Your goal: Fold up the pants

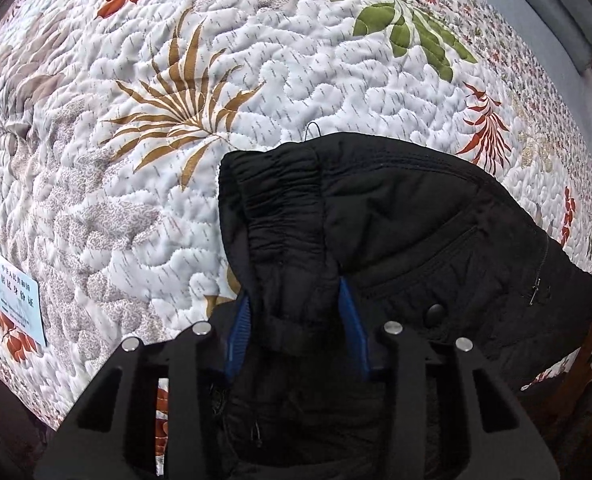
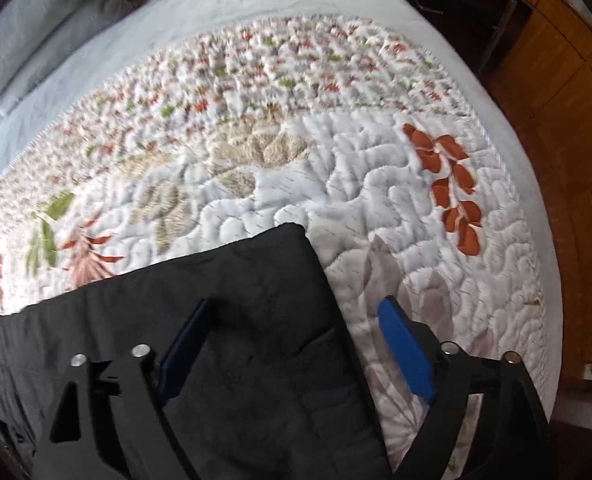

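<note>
Left gripper clamped on bunched waistband of black pants, right gripper spread wide, holding nothing, over their leg end flat on quilted bed; fold seemingly midway, leg-to-waist pass left; bed edge close right, open quilt ahead.

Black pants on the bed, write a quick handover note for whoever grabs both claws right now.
Left claw: shut on the elastic waistband end of the black padded pants, bunched between its blue fingers.
Right claw: open, blue fingers straddling the edge of the pants' other end, not gripping.
Pants lie on the white quilted floral bedspread; a pale blue card sits on the quilt off to the left.
Done: legs seem stacked together, waist end picked up.
Left: probably close the right claw on its end, bring the ends together, smooth flat.
</note>
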Tool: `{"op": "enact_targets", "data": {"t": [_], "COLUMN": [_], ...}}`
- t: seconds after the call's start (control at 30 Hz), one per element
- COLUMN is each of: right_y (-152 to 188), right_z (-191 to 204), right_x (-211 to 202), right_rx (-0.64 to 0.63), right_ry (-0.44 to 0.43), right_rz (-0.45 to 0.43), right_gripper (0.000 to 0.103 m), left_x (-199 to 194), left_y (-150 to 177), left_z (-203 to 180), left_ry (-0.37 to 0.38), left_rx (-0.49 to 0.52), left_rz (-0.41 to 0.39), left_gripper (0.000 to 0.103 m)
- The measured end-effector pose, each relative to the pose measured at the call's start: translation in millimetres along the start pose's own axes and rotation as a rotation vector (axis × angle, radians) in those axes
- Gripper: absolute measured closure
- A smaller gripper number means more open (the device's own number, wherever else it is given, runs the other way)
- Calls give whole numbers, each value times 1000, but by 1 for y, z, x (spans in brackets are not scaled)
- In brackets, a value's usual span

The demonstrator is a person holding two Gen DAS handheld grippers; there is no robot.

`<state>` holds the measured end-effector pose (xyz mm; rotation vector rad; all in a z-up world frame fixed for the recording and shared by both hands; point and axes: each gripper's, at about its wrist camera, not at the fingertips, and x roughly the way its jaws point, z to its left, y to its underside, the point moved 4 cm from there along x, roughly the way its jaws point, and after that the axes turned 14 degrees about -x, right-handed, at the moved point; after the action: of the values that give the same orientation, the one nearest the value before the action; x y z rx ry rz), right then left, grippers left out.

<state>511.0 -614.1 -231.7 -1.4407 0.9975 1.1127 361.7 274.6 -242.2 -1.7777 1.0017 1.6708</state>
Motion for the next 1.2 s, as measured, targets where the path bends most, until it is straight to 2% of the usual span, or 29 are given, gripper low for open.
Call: {"op": "enact_targets", "data": {"t": [0.1, 0.13, 0.2, 0.27, 0.3, 0.33, 0.4, 0.57, 0.87, 1.0, 1.2], "right_y": [-6, -7, -9, -11, -11, -11, -10, -5, 15, 27, 55], "right_z": [1, 2, 9, 17, 21, 24, 28, 39, 48, 57, 65], "right_x": [4, 5, 4, 0, -3, -5, -13, -32, -88, -119, -165], "right_rx": [-14, -22, -68, -90, -117, -134, -141, -183, -200, -209, -227], "right_ry": [18, 23, 21, 21, 37, 42, 34, 95, 126, 127, 97], "right_rz": [1, 1, -2, -7, -9, -11, -26, -73, -222, -304, -467], "right_gripper": [17, 19, 32, 51, 57, 72, 88, 91, 92, 92, 92], "left_x": [5, 7, 10, 12, 13, 14, 13, 11, -8, -26, -47], "left_y": [-2, -1, -3, -2, -2, -1, 1, 7, 24, 31, 51], "left_z": [-3, -6, -5, -9, -11, -13, -19, -31, -48, -57, -53], "left_ry": [-9, -14, -18, -24, -25, -27, -33, -46, -19, 31, 159], "left_rx": [3, 5, 10, 16, 16, 16, 19, 32, 66, 109, 173], "left_rz": [2, 2, 1, -3, -6, -11, -20, -52, -129, -180, -255], "left_gripper": [61, 61, 61, 61, 61, 61, 62, 67, 74, 75, 76]}}
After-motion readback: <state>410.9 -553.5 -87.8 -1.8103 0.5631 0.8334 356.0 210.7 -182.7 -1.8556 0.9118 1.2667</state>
